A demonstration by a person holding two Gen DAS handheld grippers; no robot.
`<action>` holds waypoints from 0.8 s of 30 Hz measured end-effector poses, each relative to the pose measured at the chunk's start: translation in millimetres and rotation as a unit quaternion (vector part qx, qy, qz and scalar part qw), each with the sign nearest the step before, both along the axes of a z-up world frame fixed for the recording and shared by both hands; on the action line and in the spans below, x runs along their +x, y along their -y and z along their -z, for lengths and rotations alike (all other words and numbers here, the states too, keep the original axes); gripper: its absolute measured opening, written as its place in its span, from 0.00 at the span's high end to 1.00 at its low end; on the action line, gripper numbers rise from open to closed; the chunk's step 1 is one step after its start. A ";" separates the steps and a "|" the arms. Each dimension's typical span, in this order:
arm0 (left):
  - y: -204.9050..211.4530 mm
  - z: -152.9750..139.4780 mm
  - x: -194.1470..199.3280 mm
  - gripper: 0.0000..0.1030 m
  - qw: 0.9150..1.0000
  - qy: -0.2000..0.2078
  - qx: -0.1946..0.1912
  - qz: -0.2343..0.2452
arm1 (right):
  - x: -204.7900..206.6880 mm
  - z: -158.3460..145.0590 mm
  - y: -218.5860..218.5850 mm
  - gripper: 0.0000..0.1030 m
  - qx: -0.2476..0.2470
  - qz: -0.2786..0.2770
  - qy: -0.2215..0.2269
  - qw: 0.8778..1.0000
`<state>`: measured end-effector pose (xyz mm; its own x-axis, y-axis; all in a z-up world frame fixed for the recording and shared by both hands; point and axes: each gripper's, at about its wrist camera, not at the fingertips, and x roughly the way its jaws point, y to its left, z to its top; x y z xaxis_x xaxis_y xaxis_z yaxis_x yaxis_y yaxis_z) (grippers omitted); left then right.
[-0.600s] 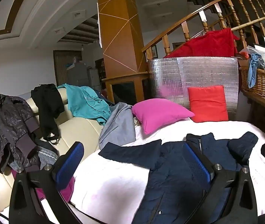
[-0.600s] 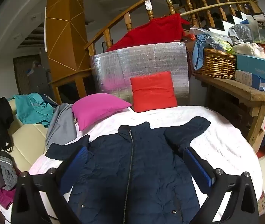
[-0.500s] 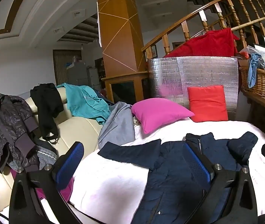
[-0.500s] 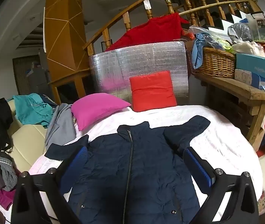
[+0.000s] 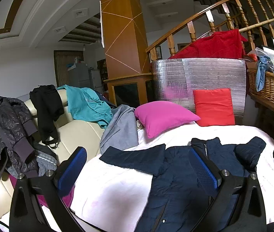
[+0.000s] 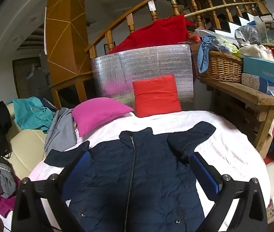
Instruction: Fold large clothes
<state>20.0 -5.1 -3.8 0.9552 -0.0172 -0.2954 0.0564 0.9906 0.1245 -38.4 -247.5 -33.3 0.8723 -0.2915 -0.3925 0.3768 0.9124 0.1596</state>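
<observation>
A navy padded jacket (image 6: pixel 137 170) lies flat, zipped, front up, on a white-covered bed (image 6: pixel 224 145). Its left sleeve stretches out sideways; its right sleeve is bent up toward the collar. It also shows in the left wrist view (image 5: pixel 179 176). My right gripper (image 6: pixel 139 170) is open and empty, held above the jacket's body. My left gripper (image 5: pixel 137 166) is open and empty, held above the bed's left side near the outstretched sleeve (image 5: pixel 135 158).
A pink pillow (image 6: pixel 98 114) and a red pillow (image 6: pixel 156 96) lie at the bed's head against a silver foil panel. Other clothes hang over a cream sofa (image 5: pixel 75 131) at left. A wooden bench (image 6: pixel 253 94) with a basket and boxes stands at right.
Both views have shifted very slightly; the grippers stay open and empty and the jacket has not moved.
</observation>
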 end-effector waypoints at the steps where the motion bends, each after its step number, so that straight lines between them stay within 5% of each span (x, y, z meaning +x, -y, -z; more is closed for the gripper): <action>1: 0.6 -0.3 0.6 0.00 1.000 0.001 0.000 0.001 | -0.6 -1.3 0.1 0.00 -0.002 0.002 0.001 1.000; 24: 18.3 4.6 13.7 0.00 1.000 -0.004 0.009 0.007 | 11.9 8.7 21.0 0.00 0.000 0.005 -0.004 1.000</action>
